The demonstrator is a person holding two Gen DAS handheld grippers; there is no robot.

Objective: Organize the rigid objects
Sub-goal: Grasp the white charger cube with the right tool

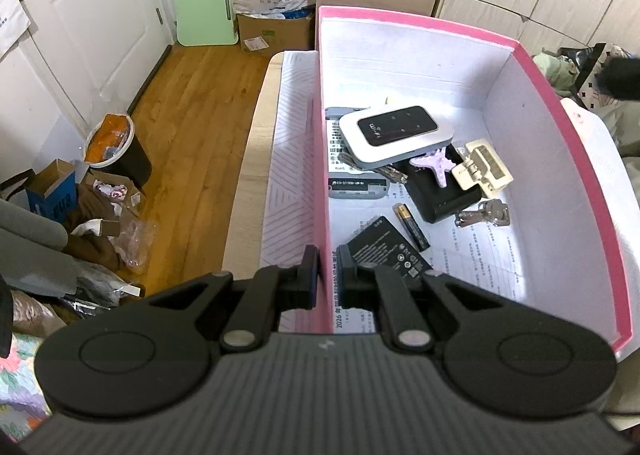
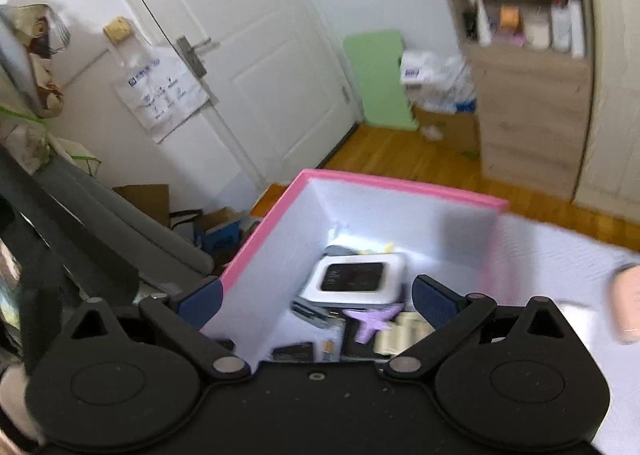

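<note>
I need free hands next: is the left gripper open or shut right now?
Shut: the left gripper is clamped on the pink box side wall, one pad on each face.

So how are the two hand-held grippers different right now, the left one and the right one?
The left hand-held gripper is shut, its pads clamping the wall of the pink box; the right hand-held gripper is open, its pads spread wide.
The left grips the box; the right holds nothing.
The left view is sharp, the right view is blurred.
Both have black arms, dark blue pads, and point down toward the box.
</note>
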